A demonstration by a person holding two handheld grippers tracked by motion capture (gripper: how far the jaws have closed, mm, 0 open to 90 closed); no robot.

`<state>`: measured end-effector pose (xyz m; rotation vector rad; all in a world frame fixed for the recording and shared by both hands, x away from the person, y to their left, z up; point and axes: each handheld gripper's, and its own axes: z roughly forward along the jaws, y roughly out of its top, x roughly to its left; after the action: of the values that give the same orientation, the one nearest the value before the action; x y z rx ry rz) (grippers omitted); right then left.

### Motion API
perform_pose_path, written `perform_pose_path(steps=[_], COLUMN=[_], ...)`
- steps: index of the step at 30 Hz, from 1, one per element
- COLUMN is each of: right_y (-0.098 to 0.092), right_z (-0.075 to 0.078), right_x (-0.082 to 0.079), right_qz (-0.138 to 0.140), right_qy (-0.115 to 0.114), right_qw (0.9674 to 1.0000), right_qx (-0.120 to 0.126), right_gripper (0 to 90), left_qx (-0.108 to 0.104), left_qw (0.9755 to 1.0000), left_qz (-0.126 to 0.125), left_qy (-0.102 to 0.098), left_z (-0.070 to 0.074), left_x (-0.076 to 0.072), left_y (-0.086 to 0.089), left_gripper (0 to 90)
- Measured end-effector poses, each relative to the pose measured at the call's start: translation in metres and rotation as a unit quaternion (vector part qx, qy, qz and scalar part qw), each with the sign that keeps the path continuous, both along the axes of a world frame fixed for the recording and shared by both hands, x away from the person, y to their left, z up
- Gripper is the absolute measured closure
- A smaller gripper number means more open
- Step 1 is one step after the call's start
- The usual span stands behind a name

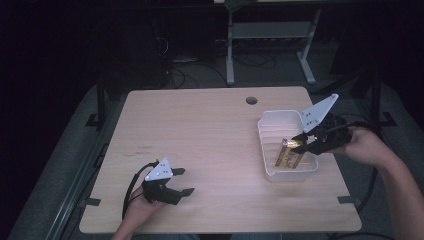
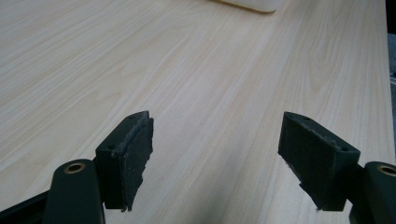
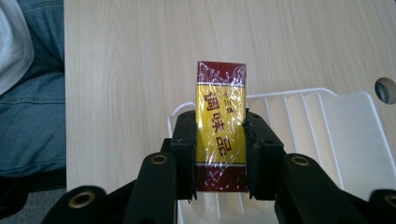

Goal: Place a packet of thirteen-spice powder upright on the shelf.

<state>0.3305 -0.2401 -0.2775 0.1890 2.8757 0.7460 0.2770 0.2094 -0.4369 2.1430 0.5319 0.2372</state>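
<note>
A yellow and dark red wrapped packet (image 3: pixel 220 126) with red characters sits between the jaws of my right gripper (image 3: pixel 219 154), which is shut on it. In the high view the packet (image 1: pixel 289 152) hangs over the white ribbed tray (image 1: pixel 280 117), with my right gripper (image 1: pixel 306 141) at the tray's right side. My left gripper (image 1: pixel 182 181) rests low near the table's front left, open, pointing right. Its two padded fingers (image 2: pixel 133 158) stand apart over bare wood with nothing between them.
The light wood table (image 1: pixel 200 130) has a round cable hole (image 1: pixel 251 100) near its far edge. The tray's corner (image 2: pixel 252 4) shows at the top of the left gripper view. A person's legs in jeans (image 3: pixel 28 116) lie beyond the table edge. Desk legs and cables stand behind.
</note>
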Motion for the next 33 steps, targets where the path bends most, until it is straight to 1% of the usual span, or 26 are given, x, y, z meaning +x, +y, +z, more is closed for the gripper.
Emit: perform_pose_path(steps=[2,3,5,9,10,15,18,21,24,25,27,28,33], right_y=[-0.002,-0.002,-0.003,-0.005,-0.006,-0.006,-0.006,-0.007,-0.008,-0.010,-0.011,-0.012,-0.013], right_z=[-0.002,-0.003,-0.005,-0.008,-0.010,-0.015,-0.021,-0.027,-0.031,-0.035,-0.036,-0.040,-0.049], right_x=[0.000,0.000,0.001,0.001,0.002,0.004,0.005,0.006,0.006,0.007,0.007,0.007,0.008], right_qz=[0.002,0.006,0.007,0.009,0.010,0.014,0.011,0.011,0.009,0.005,0.003,-0.001,-0.004], right_qy=[0.006,0.009,0.011,0.013,0.019,0.022,0.027,0.029,0.030,0.031,0.032,0.033,0.037], right_qw=[1.0000,0.9999,0.9999,0.9999,0.9998,0.9996,0.9996,0.9995,0.9995,0.9995,0.9994,0.9994,0.9993], right_qx=[0.000,-0.003,-0.006,-0.003,-0.001,-0.006,-0.004,-0.009,-0.009,-0.009,-0.008,-0.005,-0.004], right_gripper=[68.1,68.1,68.0,68.0,68.0,67.9,67.7,67.5,67.4,67.3,67.3,67.2,66.7], left_qx=[0.000,0.000,0.000,0.000,0.000,-0.002,-0.003,-0.003,-0.004,-0.008,-0.009,-0.009,-0.012], left_qw=[1.0000,1.0000,1.0000,1.0000,1.0000,1.0000,1.0000,1.0000,1.0000,1.0000,0.9999,0.9999,0.9999], left_qz=[0.000,0.000,0.002,0.002,0.002,0.003,0.004,0.005,0.005,0.005,0.005,0.005,0.006], left_qy=[-0.001,-0.001,0.000,0.000,-0.001,0.000,0.000,0.000,0.002,0.002,0.001,0.001,0.004], left_z=[0.000,0.000,0.000,0.000,0.000,0.000,0.000,0.000,0.000,0.001,0.001,0.001,0.001], left_x=[0.000,0.000,0.001,0.001,0.001,0.001,0.001,0.001,0.001,0.001,0.001,0.001,0.002], left_y=[0.000,0.000,0.001,0.001,0.001,0.001,0.002,0.002,0.003,0.003,0.003,0.004,0.004], left_gripper=[25.2,25.0,25.1,25.0,25.0,24.9,24.9,24.8,24.8,24.8,24.8,24.8,24.6])
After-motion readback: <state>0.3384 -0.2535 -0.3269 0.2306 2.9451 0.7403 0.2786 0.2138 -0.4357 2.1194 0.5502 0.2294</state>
